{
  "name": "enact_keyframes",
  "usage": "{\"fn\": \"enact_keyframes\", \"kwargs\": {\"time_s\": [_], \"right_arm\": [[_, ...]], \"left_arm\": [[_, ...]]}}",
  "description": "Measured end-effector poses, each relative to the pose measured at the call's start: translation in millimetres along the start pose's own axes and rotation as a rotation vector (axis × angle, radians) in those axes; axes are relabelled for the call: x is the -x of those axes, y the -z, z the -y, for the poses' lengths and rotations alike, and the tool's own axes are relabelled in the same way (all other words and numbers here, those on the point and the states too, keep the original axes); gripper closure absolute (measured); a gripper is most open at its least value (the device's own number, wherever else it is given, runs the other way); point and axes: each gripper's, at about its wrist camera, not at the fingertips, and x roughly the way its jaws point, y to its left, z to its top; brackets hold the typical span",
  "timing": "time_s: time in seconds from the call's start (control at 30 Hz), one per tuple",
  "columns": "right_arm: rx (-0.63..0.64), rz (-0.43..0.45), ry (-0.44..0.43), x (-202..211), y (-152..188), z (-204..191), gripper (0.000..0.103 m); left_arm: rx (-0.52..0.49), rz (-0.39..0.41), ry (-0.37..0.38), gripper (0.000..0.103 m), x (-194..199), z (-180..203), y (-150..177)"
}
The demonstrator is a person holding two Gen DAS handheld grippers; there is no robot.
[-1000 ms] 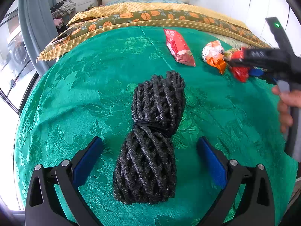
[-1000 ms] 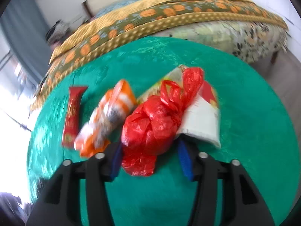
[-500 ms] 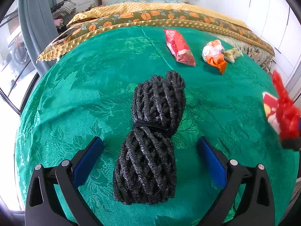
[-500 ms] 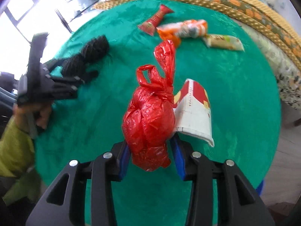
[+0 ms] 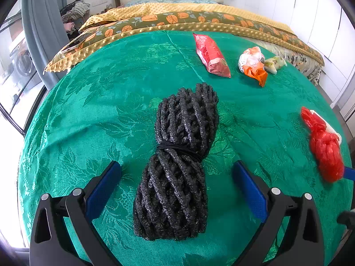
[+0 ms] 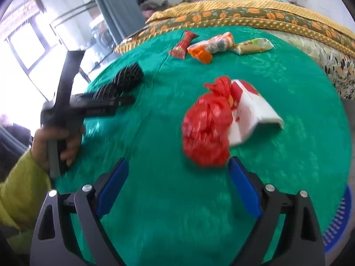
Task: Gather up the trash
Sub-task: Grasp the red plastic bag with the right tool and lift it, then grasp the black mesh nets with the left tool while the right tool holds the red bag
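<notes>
Green cloth [image 6: 155, 199]; right claw [image 6: 177, 186] opening (red bag [image 6: 206, 130] free).

The counter [image 5: 93, 110] is covered with a green cloth, woven with a leaf pattern and a soft sheen. The black net bundle [image 5: 177, 173] looks like foam mesh, rough and slightly glittering. The red bag [image 6: 206, 126] is thin crinkled plastic, glossy; the carton [image 6: 259, 113] beside it seems matt paper. The red wrapper [image 5: 212, 55] and the orange wrapper [image 5: 254, 66] are shiny plastic film. The fingers [image 5: 103, 190] carry blue textured pads (on matt black plastic with metal screws)
</notes>
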Motion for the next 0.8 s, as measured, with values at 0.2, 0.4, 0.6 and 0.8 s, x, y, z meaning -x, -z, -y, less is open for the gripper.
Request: {"fn": "enact_keyframes", "kwargs": {"time_s": [0.2,0.4,0.6,0.8], "right_arm": [[0.017,0.031,0.075,18,0,-1,0.015],[0.001,0.084,0.116,7,-29,-4,0.02],[-0.009,-0.007,0.2,-29,-46,0,0.039],[-0.033,-0.042,0.21,-28,-46,2,0.062]], "left_arm": [[0.002,0.001,0.012,0.004,1,-1,0],[-0.024,0.005,0.129,0.004,19,-22,6],[-0.064,0.035,0.131,0.005,34,-27,1],[-0.162,-0.022,0.074,0.055,17,-3,-4]]}}
